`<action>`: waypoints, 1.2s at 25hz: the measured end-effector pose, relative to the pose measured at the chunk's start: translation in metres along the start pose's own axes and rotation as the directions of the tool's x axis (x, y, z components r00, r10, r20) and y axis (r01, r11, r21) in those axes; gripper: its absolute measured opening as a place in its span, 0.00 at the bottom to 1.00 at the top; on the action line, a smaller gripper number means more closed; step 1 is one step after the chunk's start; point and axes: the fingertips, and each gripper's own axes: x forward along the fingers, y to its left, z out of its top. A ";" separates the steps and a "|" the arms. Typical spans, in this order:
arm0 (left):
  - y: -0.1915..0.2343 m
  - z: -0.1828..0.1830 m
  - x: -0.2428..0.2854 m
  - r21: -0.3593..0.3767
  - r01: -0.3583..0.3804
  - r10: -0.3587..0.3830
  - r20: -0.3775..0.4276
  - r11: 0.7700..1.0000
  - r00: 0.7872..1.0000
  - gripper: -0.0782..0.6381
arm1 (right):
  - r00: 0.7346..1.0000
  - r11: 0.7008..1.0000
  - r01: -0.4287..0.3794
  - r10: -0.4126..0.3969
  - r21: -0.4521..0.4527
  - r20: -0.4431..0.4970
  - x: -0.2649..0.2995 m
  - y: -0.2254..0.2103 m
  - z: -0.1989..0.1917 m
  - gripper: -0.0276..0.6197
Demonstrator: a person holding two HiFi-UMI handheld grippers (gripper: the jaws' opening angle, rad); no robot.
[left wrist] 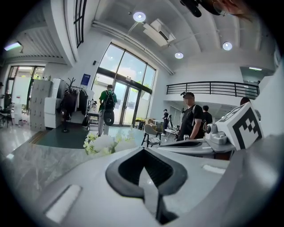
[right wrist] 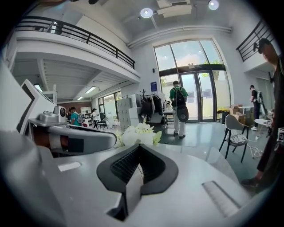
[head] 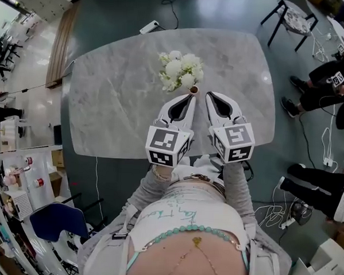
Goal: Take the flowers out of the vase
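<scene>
L claw (head: 189,98) and R claw (head: 211,96) are held side by side over the surface (head: 116,108), tips near each other but apart. In the L gripper view the L claw (left wrist: 143,150) is seen closed up, dark pads (left wrist: 128,166) met at the tip, nothing between. Same for the R claw (right wrist: 138,149) in the R gripper view: pads (right wrist: 126,164) pressed together, nothing gripped.

Flowers (head: 180,70), a white bunch w/ green leaves, are placed just ahead of both claws, a bit to the L claw's side. Vase (head: 193,90) is seen only as a small brown mouth right in front of the claw tips, between them, at the near edge of the bunch. No contact between either claw and flowers or vase.

From the L claw the flowers (left wrist: 105,142) are seen ahead and slightly left, low on the surface; R claw body w/ marker cube (left wrist: 242,127) is seen to its right. From the R claw the flowers (right wrist: 138,133) are seen straight ahead just past the tip.

Bkgd ahead of the claws: person w/ green top and backpack (right wrist: 178,105) by glass doors, chair (right wrist: 234,135) off to the R claw's right.
</scene>
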 end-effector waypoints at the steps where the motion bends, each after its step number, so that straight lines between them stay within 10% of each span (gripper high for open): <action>1: 0.006 0.001 0.000 -0.004 0.001 -0.001 -0.002 1.000 1.000 0.11 | 1.000 1.000 0.001 -0.001 0.003 -0.007 0.006 0.002 0.000 0.08; 22: 0.068 -0.012 -0.003 -0.047 0.082 -0.084 -0.039 0.995 0.996 0.11 | 0.987 0.995 0.089 -0.083 0.036 -0.137 0.071 0.001 -0.035 0.08; 30: 0.064 -0.012 -0.007 -0.065 0.015 -0.018 -0.047 0.998 0.999 0.11 | 0.982 1.000 0.008 -0.004 0.020 -0.191 0.077 -0.006 -0.051 0.08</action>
